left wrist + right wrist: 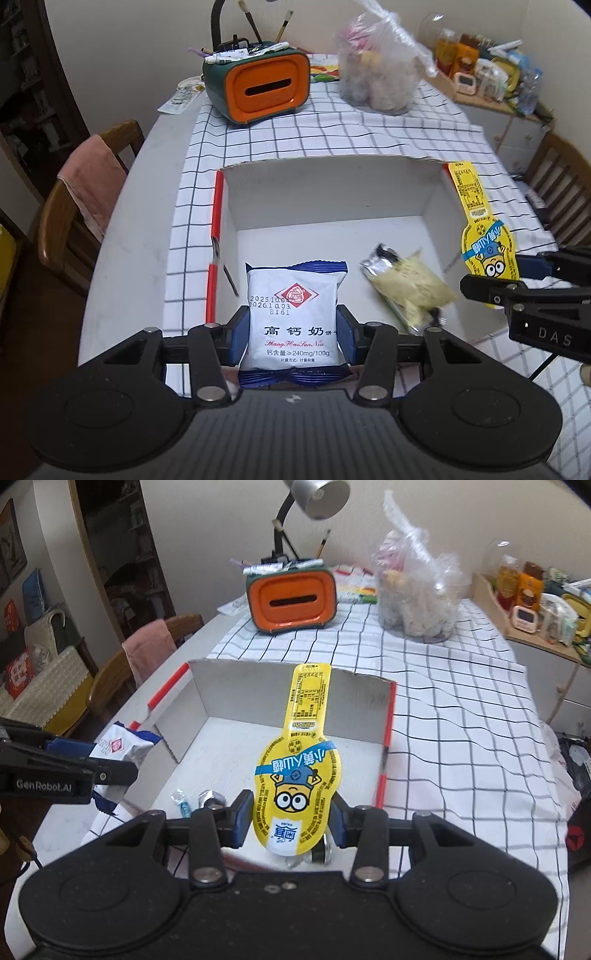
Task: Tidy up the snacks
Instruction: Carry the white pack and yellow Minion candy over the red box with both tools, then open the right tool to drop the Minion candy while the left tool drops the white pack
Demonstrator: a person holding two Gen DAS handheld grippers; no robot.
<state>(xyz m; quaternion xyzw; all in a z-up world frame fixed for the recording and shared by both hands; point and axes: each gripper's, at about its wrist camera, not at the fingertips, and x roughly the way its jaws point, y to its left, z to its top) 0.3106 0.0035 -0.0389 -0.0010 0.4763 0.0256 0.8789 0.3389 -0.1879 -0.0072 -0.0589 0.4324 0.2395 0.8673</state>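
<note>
Snacks held over the shallow white cardboard box (332, 192) on the checked tabletop (332, 129).
Left tool (293, 334) clamps the white-and-blue biscuit packet (293, 314); right tool (291, 821) clamps the yellow cartoon pouch (295, 775), whose long free neck could snag the box wall or slip out.

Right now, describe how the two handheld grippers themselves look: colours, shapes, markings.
Both are matte black: a broad body with two round discs, silver pivot bolts and linkage arms ending in blue pads. The left gripper shows "GenRobot.AI" in white on its side in the right wrist view; the right gripper shows "DAS" lettering in the left wrist view.
</note>
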